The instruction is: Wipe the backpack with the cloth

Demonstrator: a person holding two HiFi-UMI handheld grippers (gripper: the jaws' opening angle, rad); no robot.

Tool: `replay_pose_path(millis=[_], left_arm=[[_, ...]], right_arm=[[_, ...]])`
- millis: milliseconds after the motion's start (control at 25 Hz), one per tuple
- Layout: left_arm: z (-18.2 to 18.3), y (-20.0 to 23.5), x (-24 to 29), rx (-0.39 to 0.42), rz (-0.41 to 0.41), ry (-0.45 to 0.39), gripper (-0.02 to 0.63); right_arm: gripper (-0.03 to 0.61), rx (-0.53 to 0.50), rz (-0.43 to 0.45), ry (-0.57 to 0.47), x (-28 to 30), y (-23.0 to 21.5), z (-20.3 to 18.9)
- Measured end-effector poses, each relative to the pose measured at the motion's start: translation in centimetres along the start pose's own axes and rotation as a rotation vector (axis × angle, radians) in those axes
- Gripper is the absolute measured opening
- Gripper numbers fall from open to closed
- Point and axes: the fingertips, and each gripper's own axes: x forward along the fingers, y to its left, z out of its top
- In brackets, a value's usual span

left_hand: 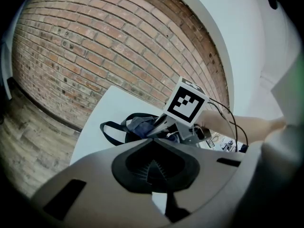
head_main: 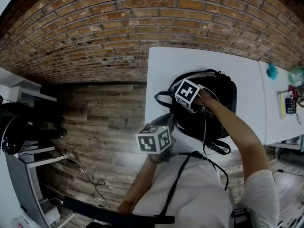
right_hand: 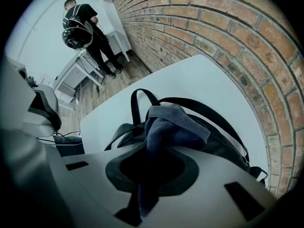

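Note:
A black backpack (head_main: 219,95) lies on the white table (head_main: 171,65), its straps toward the near left edge. My right gripper (head_main: 190,98) sits on top of the backpack (right_hand: 227,144), shut on a blue-grey cloth (right_hand: 167,126) that bunches out between the jaws and drapes over the bag's top. My left gripper (head_main: 153,139) hovers off the table's near left corner, close to my chest, apart from the bag. In the left gripper view its jaws (left_hand: 153,169) meet with nothing between them, and the cloth (left_hand: 140,126) shows beyond them under the right gripper's marker cube (left_hand: 186,103).
A second white table (head_main: 278,122) to the right carries a teal object (head_main: 271,71) and small items (head_main: 289,103). A brick wall (head_main: 95,27) runs behind. Dark equipment (head_main: 12,127) stands at left on the wooden floor. A person in black (right_hand: 83,20) stands far off.

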Motion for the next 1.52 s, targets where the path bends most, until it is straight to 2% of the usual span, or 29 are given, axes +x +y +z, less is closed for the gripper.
replay_pose_path(millis=[760,1520], left_arm=[[-0.9,-0.4,-0.6,0.01,-0.007,0.004,0.005],[-1.0,-0.7,-0.7,0.024,-0.031,0.019,0.005]], right_arm=[[0.038,-0.038,0.083,0.02,0.0,4.7,-1.5],[0.038,-0.065,0.108,0.04,0.0,7.9,-2.7]])
